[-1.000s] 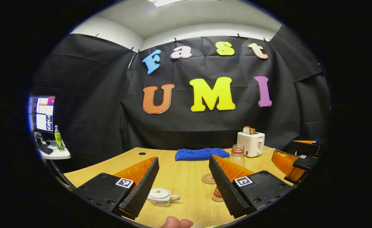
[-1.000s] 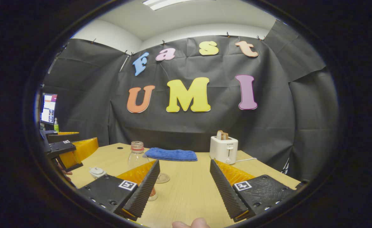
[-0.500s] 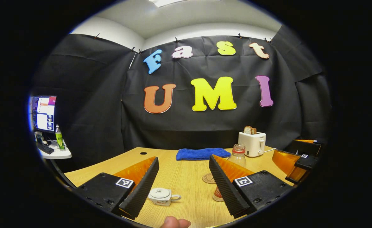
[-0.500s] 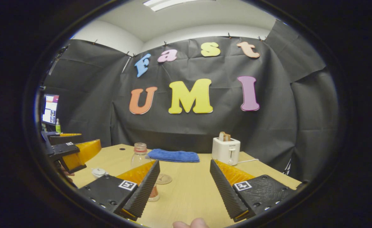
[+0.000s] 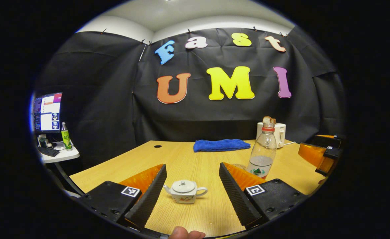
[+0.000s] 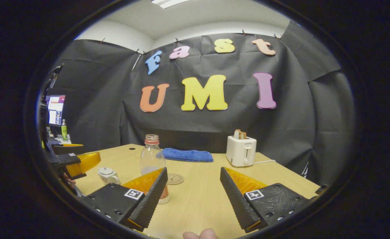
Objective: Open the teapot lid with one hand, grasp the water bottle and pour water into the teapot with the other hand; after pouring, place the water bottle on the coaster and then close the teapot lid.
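The left gripper (image 5: 192, 191) has its 2 fingers spread wide above the wooden table (image 5: 181, 159). Between them sits a small white teapot (image 5: 185, 191), lid on, untouched. To the right stands a clear water bottle (image 5: 263, 152) with a red neck ring, partly filled. Behind it are a white toaster (image 5: 280, 131) and a blue towel (image 5: 220, 145).
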A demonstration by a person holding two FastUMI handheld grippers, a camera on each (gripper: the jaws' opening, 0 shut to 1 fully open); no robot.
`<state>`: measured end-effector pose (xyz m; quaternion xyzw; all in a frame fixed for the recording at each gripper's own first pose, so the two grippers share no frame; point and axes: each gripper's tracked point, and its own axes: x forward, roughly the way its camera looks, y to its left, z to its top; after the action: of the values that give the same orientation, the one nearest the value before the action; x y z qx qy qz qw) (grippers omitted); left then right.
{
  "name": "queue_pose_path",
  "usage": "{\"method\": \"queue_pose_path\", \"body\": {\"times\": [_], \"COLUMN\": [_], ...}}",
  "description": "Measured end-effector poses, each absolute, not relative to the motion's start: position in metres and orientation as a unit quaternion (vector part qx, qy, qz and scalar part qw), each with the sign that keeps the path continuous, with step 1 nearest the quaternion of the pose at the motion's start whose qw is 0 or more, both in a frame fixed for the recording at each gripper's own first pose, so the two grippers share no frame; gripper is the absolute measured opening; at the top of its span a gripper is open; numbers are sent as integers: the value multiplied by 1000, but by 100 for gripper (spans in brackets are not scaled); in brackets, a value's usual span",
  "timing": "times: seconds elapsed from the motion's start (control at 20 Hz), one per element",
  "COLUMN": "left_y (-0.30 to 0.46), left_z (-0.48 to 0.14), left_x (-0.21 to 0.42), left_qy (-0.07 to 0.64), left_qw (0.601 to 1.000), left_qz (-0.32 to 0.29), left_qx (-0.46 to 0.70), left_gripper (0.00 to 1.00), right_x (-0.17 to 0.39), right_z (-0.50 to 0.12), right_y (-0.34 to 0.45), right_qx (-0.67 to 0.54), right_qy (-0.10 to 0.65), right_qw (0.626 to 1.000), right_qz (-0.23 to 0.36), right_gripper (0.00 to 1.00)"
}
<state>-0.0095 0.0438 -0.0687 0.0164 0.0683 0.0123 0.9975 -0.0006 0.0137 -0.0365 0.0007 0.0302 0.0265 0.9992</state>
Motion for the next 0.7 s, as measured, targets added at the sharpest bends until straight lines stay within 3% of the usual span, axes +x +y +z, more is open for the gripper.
{"method": "queue_pose_path", "body": {"times": [0.15,0.25,0.7], "left_y": [49,53,71], "left_z": [-80,-90,-128], "left_x": [4,16,39], "left_qy": [79,94,155], "left_qw": [997,995,988], "left_qz": [10,7,13], "left_qx": [17,21,16], "left_gripper": [99,94,51], "right_x": [1,3,15], "right_z": [-42,-44,-64], "right_y": [6,-2,-15], "right_qx": [2,2,9], "right_qy": [37,40,66], "right_qw": [999,999,998], "right_qz": [19,9,-7], "right_gripper": [97,95,95]}}
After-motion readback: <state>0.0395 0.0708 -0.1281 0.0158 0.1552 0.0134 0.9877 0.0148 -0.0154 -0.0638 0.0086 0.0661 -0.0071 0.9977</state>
